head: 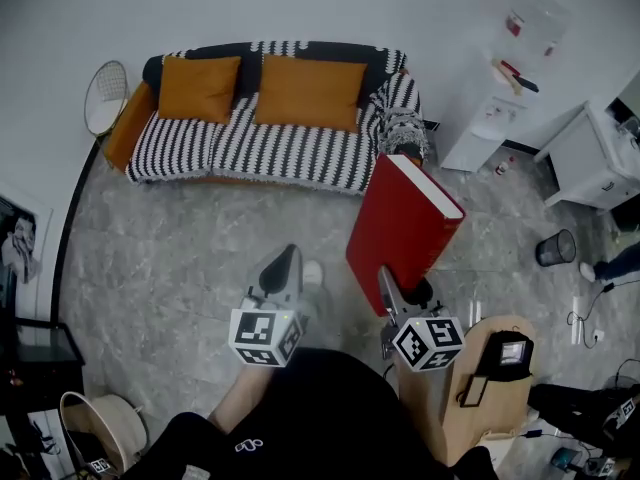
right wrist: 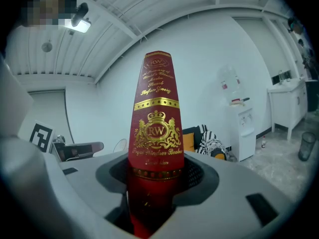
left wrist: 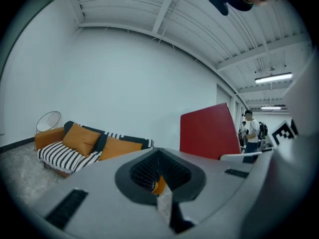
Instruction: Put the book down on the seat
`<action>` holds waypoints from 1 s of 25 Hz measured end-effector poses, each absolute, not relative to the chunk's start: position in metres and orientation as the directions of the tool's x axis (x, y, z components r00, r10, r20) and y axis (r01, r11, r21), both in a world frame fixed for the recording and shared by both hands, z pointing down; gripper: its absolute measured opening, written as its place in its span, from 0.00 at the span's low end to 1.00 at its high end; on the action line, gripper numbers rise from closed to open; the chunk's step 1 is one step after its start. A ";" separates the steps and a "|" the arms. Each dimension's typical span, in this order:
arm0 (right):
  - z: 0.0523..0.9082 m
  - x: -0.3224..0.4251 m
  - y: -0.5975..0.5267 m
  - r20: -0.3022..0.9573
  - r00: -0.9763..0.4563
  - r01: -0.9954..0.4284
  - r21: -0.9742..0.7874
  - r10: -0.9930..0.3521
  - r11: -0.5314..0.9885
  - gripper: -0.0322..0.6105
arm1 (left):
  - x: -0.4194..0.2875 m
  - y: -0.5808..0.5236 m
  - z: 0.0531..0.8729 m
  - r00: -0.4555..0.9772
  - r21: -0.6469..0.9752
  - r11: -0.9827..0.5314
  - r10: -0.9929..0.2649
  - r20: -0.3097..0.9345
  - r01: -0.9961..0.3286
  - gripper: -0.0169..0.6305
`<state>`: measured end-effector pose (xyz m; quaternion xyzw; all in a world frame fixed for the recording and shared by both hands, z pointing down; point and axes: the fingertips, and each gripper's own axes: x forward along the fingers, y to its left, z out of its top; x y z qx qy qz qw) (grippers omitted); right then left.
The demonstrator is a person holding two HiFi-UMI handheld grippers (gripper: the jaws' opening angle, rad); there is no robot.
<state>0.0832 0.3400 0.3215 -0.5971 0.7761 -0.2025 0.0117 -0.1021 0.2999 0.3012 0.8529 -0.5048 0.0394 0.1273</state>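
**Red book held in the air, well short of the sofa**

The right gripper (head: 398, 296) has its jaws partly open and clamped on the lower end of the red hardback book (head: 400, 230). It grips across the book's thickness, which is probably why the jaws stand apart rather than together. The book is held over the floor, well apart from the striped sofa (head: 250, 156), whose seat in front of the orange cushions (head: 200, 86) is bare. A hold on one end leaves the rest of the book free to be laid down.

The book's long axis runs straight out along the jaws, with its free end toward the sofa. The gold-printed spine faces the gripper's own camera, and the white page edges face the other way.

The left gripper (head: 281, 266) hangs beside it with its jaws together and nothing in them.
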 end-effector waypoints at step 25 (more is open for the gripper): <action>0.311 0.100 0.009 0.342 -0.197 -0.960 -0.259 -0.919 0.109 0.41 | -0.100 -0.048 0.306 0.538 0.280 -0.475 -0.813 0.223 -0.834 0.05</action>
